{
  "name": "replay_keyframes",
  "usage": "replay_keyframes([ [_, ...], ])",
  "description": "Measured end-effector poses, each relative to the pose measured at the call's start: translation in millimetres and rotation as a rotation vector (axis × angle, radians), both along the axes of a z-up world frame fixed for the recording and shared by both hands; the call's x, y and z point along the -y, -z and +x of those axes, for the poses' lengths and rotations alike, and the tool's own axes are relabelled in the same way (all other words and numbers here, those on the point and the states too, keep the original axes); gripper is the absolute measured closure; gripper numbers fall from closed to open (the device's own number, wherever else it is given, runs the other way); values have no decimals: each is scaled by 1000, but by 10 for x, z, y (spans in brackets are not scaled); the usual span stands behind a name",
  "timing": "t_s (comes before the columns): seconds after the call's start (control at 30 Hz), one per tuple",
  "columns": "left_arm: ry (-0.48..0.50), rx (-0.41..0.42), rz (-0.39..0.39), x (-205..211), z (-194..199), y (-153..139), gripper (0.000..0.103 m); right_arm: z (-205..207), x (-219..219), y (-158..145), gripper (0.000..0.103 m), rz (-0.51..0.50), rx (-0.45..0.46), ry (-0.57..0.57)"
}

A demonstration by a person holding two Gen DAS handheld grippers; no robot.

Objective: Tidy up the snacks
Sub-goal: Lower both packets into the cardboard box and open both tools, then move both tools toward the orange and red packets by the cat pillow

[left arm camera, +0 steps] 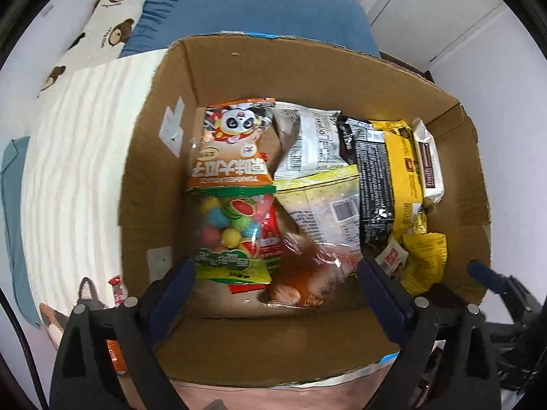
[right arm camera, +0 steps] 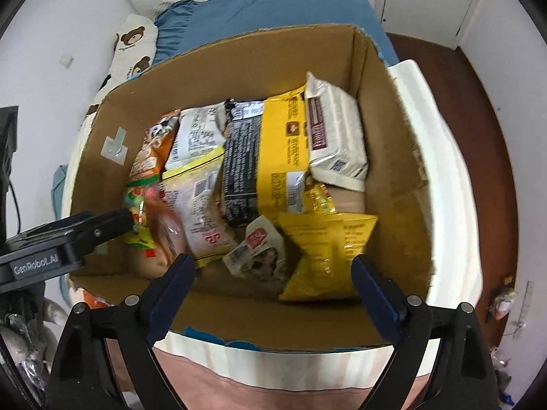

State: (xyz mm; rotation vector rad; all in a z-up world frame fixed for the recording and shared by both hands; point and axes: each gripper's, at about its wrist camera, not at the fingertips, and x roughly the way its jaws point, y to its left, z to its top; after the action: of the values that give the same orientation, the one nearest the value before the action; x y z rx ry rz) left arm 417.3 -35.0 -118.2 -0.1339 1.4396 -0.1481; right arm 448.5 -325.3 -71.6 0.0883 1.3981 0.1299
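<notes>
**Both grippers spread above the filled snack box**

A cardboard box (left arm camera: pixel 307 68) sits on a bed with a pale striped cover (left arm camera: pixel 78 143), a blue pillow (left arm camera: pixel 246 10) and a bear-print pillow (left arm camera: pixel 112 10) behind it, white walls and a white door around. The snacks lie packed inside: an orange panda bag (left arm camera: pixel 232 147), a candy-ball pack (left arm camera: pixel 232 225), a black packet (left arm camera: pixel 372 184), a yellow packet (left arm camera: pixel 405 171) and a small yellow pouch (right arm camera: pixel 324 256). The left gripper (left arm camera: pixel 277 270) hangs over the box with jaws wide apart, gripping nothing. The right gripper (right arm camera: pixel 273 266) is likewise spread and empty.
</notes>
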Motion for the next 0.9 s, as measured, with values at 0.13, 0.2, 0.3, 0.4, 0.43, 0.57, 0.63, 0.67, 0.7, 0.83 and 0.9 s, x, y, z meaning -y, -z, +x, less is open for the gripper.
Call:
replay_keyframes([
  [0.13, -9, 22, 24, -29, -62, -14, 6, -14, 53, -36, 7, -21, 18, 14],
  [0.2, -13, 35, 35, -37, -91, -15, 6, -31, 82, -44, 7, -27, 26, 20],
  [0.3, -14, 55, 50, -35, -140, -28, 6, -60, 101, -46, 7, -29, 36, 29],
  [0.4, -9, 96, 78, -24, -203, -98, 6, -118, 132, -88, 7, -32, 60, 43],
  [0.43, -7, 114, 86, -23, -234, -137, 6, -135, 126, -104, 7, -34, 69, 46],
  [0.57, -5, 174, 101, -41, -349, -288, 6, -242, 142, -253, 7, -35, 123, 58],
  [0.63, -5, 207, 103, -59, -429, -389, 6, -299, 136, -339, 7, -45, 154, 53],
  [0.67, -3, 220, 104, -68, -462, -430, 6, -338, 124, -391, 7, -53, 173, 47],
  [0.7, -3, 240, 105, -77, -516, -494, 6, -383, 112, -443, 7, -61, 192, 42],
  [0.83, 2, 302, 104, -89, -716, -697, 6, -562, 90, -626, 7, -73, 254, 35],
  [0.9, 7, 333, 104, -77, -820, -791, 6, -677, 94, -727, 7, -70, 289, 43],
])
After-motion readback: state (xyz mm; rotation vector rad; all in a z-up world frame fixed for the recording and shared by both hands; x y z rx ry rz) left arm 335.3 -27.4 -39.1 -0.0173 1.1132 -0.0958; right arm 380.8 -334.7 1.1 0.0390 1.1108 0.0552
